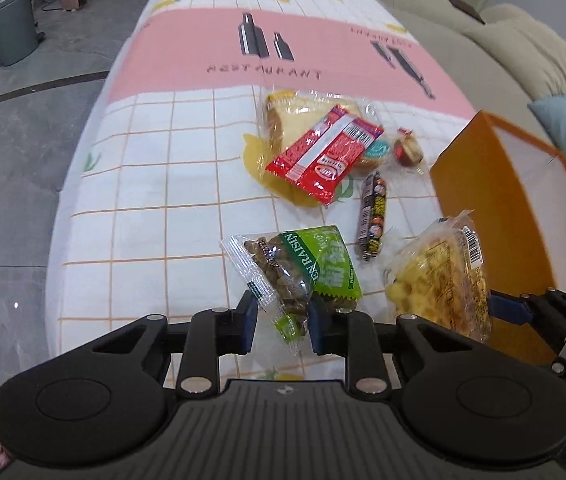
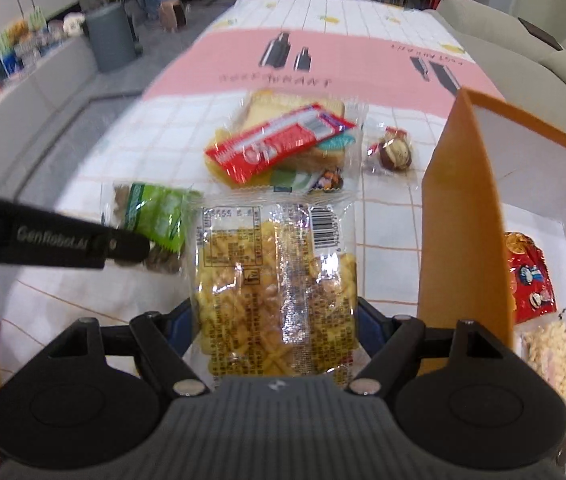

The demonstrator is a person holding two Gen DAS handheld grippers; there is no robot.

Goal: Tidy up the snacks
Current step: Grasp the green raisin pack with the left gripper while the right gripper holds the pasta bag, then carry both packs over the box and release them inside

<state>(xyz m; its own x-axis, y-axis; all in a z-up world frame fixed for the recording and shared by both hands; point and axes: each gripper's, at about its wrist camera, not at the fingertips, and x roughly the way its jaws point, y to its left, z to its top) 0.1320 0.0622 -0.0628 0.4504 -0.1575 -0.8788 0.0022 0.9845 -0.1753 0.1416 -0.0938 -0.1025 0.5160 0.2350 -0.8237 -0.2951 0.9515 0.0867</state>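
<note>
My left gripper (image 1: 283, 320) is shut on the near end of a green raisin packet (image 1: 303, 272), which also shows in the right wrist view (image 2: 155, 216). My right gripper (image 2: 275, 320) is shut on a clear pack of yellow snacks (image 2: 275, 280), held above the table beside the orange box (image 2: 459, 216); the pack also shows in the left wrist view (image 1: 443, 276). On the table lie a red wafer packet (image 1: 323, 152) over a bread pack (image 1: 283, 116), a dark sausage stick (image 1: 373, 216) and a small round wrapped sweet (image 1: 407, 150).
The orange box (image 1: 483, 184) stands open at the table's right; inside it lie a red packet (image 2: 531, 276) and a pale snack pack (image 2: 555, 356). A sofa (image 1: 523, 40) runs along the right. A grey bin (image 1: 11, 24) stands on the floor at the left.
</note>
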